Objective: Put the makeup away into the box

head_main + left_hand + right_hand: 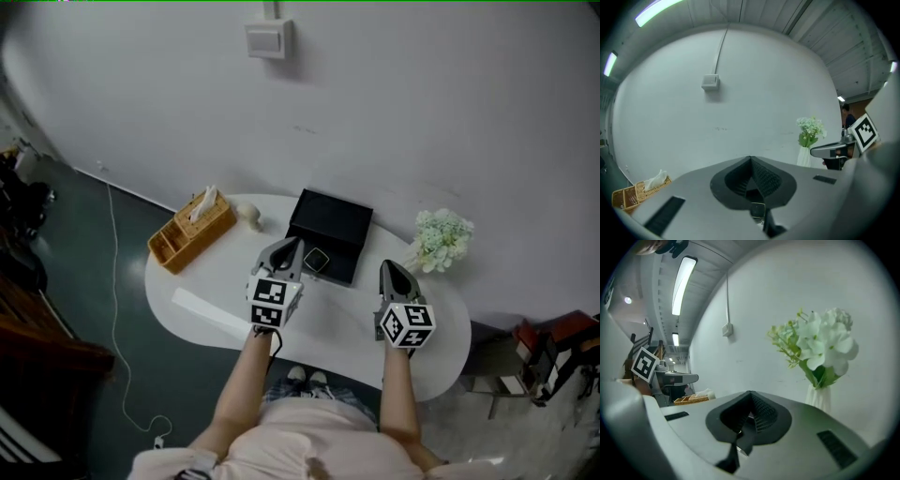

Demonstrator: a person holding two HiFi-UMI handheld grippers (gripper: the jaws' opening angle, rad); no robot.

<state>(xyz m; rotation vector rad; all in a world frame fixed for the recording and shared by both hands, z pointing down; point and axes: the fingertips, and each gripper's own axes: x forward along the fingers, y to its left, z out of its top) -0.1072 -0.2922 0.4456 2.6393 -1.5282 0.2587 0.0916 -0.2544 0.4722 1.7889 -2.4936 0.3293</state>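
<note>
Left gripper [296, 243] closed, right gripper [387, 266] apparently closed, near box [330, 221]

The left gripper [296, 246] and right gripper [390, 268] have smooth grey shells that taper to a point. Each bears a cube [272, 303] faced with black-and-white square markers. The pads [765, 177] are black and ribbed, set in a dark hollow. Narrow black slots [664, 214] mark the shell. The person wears a pale pink top [300, 445] that leaves the forearms bare, and what look like white shoes [307, 377].
</note>
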